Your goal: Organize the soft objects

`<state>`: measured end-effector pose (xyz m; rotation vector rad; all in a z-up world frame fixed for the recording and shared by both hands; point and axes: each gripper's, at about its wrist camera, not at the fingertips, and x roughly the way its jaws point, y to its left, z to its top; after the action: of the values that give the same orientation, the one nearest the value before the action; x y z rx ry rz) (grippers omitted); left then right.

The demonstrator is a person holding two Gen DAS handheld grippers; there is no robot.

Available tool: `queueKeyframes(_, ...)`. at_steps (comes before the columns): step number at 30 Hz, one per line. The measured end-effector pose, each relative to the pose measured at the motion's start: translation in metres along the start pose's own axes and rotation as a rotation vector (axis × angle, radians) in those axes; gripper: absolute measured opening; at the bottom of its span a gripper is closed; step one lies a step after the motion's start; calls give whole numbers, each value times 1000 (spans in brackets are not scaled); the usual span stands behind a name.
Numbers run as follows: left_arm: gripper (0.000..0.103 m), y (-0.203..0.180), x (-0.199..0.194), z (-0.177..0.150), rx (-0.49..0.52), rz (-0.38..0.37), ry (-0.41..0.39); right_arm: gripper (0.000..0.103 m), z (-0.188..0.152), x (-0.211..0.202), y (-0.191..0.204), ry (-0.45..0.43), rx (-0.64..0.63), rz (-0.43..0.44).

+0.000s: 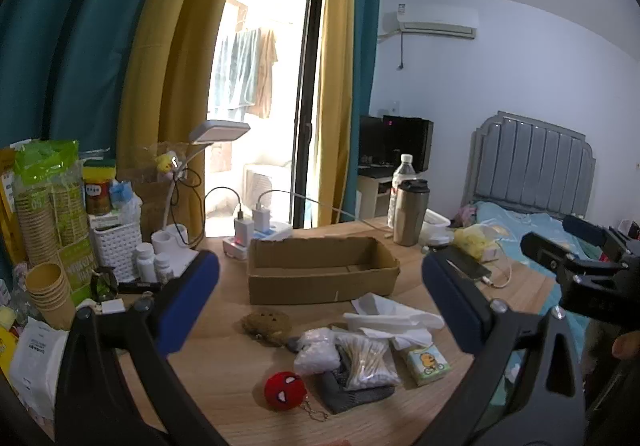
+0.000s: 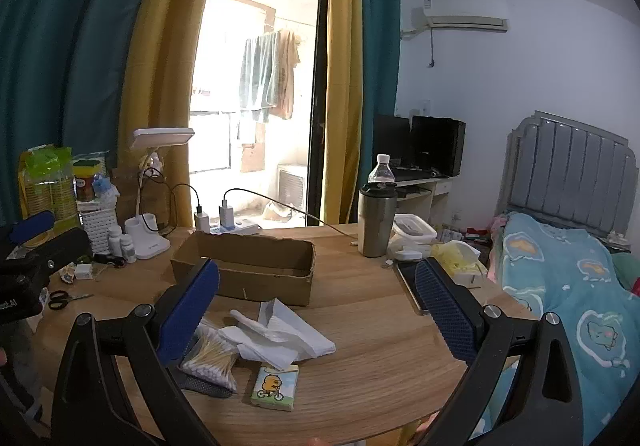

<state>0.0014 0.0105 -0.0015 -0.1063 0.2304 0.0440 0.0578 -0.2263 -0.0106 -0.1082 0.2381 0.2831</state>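
Both grippers hover above the near edge of a round wooden table (image 2: 380, 350) with a smooth grain. The left gripper (image 1: 320, 302) has its 2 blue, ribbed pads spread wide with nothing between them; the right gripper (image 2: 316, 306) is equally wide apart and empty.

The soft things lie in a loose cluster near the middle of the table: a fuzzy brown plush (image 1: 266, 326), a round red plush ball (image 1: 285, 391) with a metal key chain, crumpled white tissues (image 2: 280, 334), a glossy bag of cotton swabs (image 1: 368, 364), a small green tissue pack (image 2: 275, 386) and a dark mesh cloth (image 1: 352, 394).

Just beyond them stands an open, shallow cardboard box (image 1: 320, 266) with ragged edges. The table's left side is crowded with bottles and paper cups (image 1: 50, 286); a steel tumbler (image 2: 376, 222) stands far right. Bare wood lies to the right of the cluster.
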Motion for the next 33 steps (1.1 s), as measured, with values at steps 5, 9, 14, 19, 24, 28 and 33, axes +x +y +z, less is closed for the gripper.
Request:
queueKeyframes(5,102,0,1,-1,4,-1,-3,101,0,0,-1,-2,11,12)
queueKeyframes(9,102,-1,1,-1,0,1,0,101,1,-1,-3,-6,16,16)
queueKeyframes(14,102,0,0,1,-5,2,0,101,0,-2,-1,-6,11,19)
queueKeyframes(19,102,-1,1,1,-1,-1,-2,101,0,-2,0,-7,13,19)
queueKeyframes(24,102,3,0,1,-14,3,-3,101,0,-2,0,-7,12,18)
queueKeyframes(28,102,5,-1,1,-27,7,-9,101,0,-2,0,-7,12,19)
queueKeyframes(33,102,4,-1,2,-18,0,-3,101,0,-2,0,-7,12,19)
